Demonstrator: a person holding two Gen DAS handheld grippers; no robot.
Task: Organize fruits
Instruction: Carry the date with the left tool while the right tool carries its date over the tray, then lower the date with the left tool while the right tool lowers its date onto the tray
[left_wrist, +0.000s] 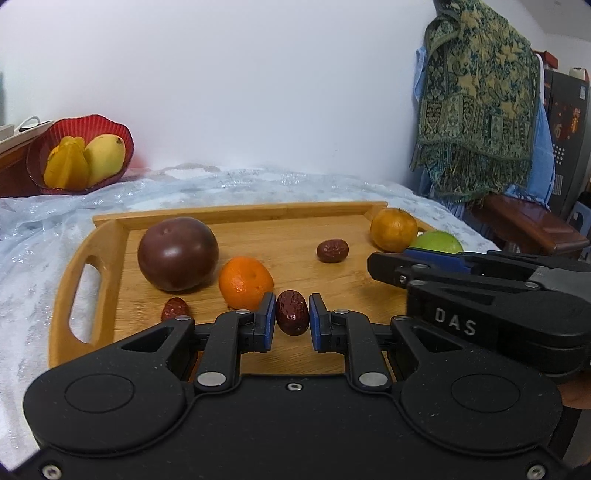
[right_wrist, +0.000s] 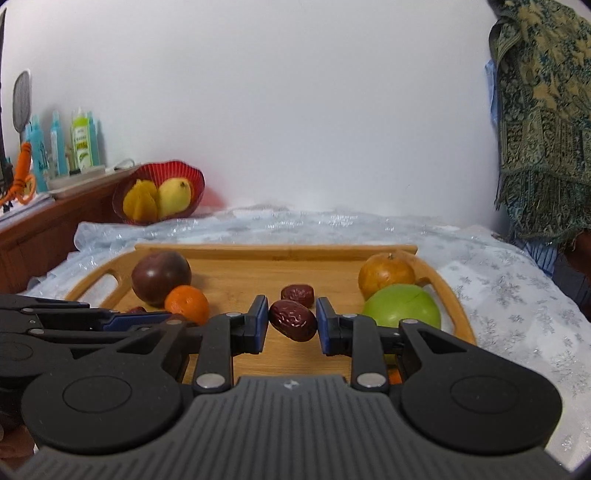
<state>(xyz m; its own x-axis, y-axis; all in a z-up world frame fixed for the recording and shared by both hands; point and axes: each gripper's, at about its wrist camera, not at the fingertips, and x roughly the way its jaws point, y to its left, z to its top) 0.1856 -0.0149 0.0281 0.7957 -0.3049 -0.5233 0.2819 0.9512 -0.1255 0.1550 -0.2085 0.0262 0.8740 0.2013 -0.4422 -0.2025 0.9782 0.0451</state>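
A wooden tray (left_wrist: 110, 229) holds a dark purple fruit (left_wrist: 178, 253), two oranges (left_wrist: 245, 282) (left_wrist: 393, 229), a green fruit (left_wrist: 437, 242) and several red dates. My left gripper (left_wrist: 291, 314) is shut on a red date (left_wrist: 291, 312) just above the tray. My right gripper (right_wrist: 291, 319) is shut on another red date (right_wrist: 293, 319), with a third date (right_wrist: 297, 294) lying behind it. The right gripper also shows in the left wrist view (left_wrist: 424, 264), beside the green fruit. A fourth date (left_wrist: 174, 309) lies left of my left gripper.
A red bowl (left_wrist: 110, 127) with a mango (left_wrist: 104, 157) and a starfruit (left_wrist: 66, 166) stands at the back left by the wall. A patterned cloth (left_wrist: 480, 110) hangs at the right. Bottles (right_wrist: 83, 144) stand on a wooden shelf at the far left.
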